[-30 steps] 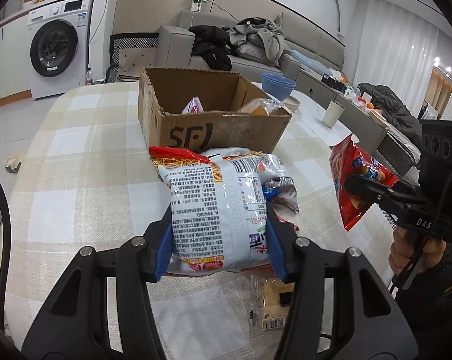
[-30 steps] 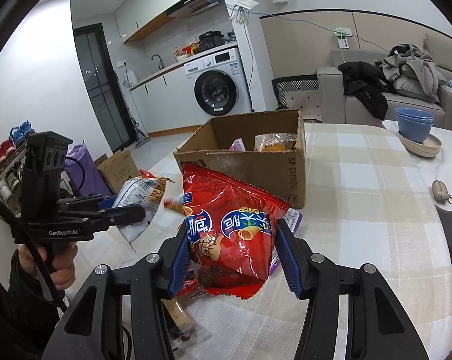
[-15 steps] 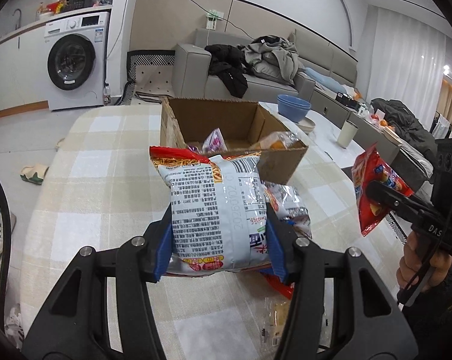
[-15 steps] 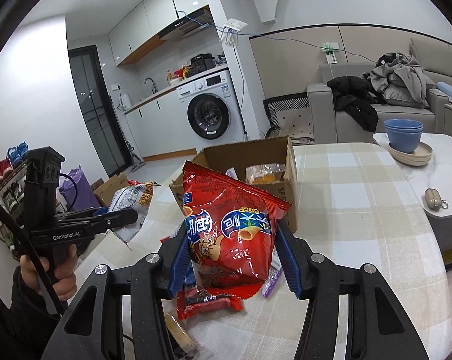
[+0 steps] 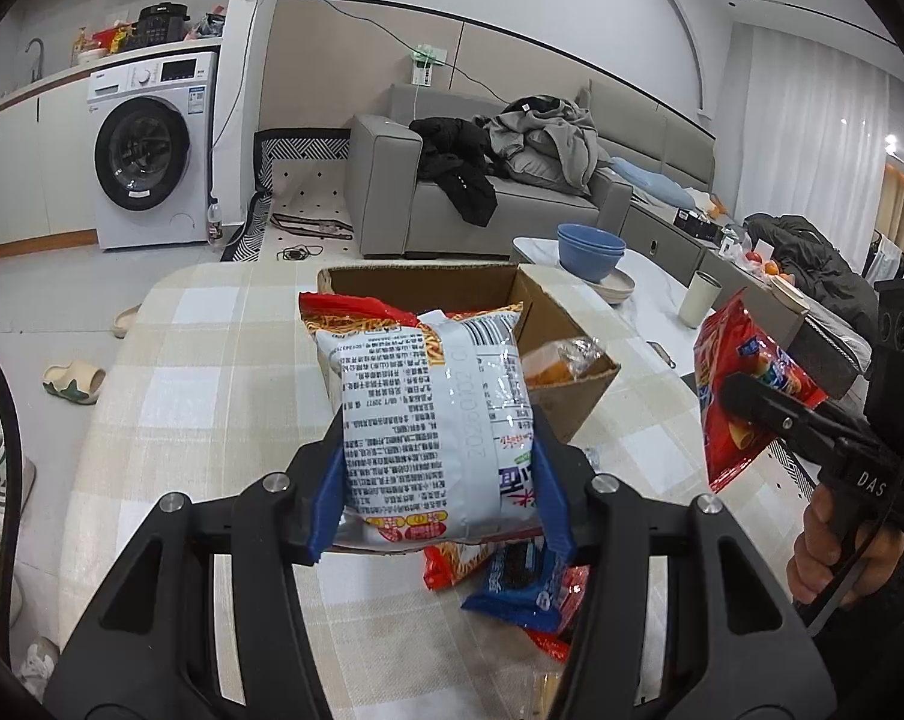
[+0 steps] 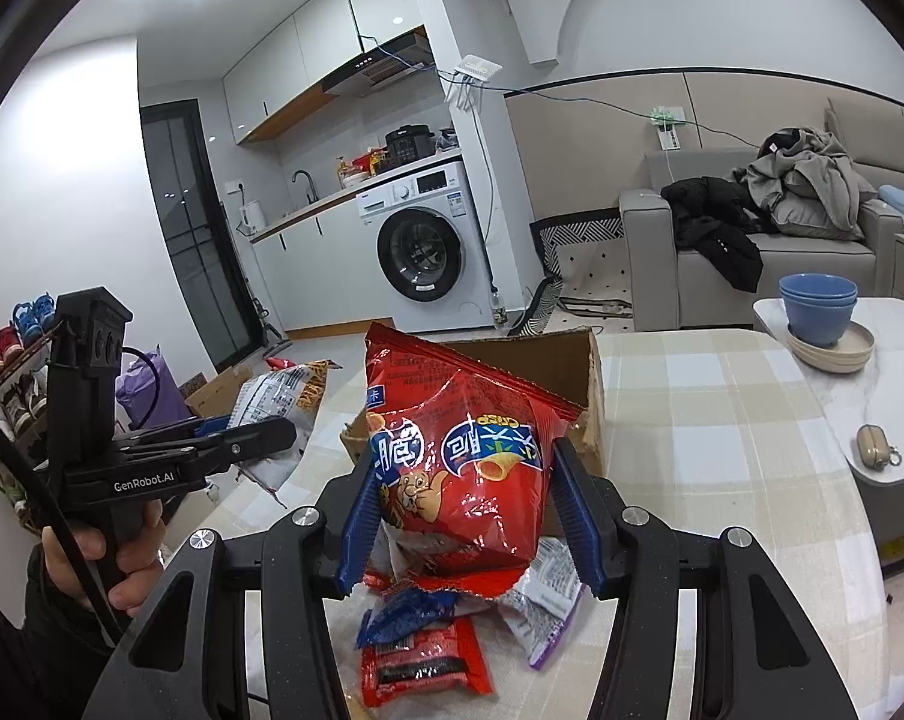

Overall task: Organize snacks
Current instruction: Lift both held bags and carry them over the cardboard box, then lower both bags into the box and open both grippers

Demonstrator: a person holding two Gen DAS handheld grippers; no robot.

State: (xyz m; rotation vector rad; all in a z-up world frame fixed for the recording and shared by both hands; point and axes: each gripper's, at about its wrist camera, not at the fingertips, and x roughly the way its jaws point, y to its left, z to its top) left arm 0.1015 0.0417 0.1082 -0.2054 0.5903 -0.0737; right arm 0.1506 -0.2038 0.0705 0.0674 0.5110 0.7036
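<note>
Home: sofa (image 5: 512, 204), washing machine (image 5: 152, 150), kitchen counter (image 6: 308, 213).

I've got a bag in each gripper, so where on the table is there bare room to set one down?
Bare checked cloth lies left of the cardboard box, toward the table edge, and right of it, toward the blue bowls. It is crowded in front of the box, where loose snack packets lie below both grippers.

Red snack bag (image 6: 470, 468) btwn right gripper (image 6: 473, 531) fingers (image 6: 359, 519), above cardboard box (image 6: 593, 414).
</note>
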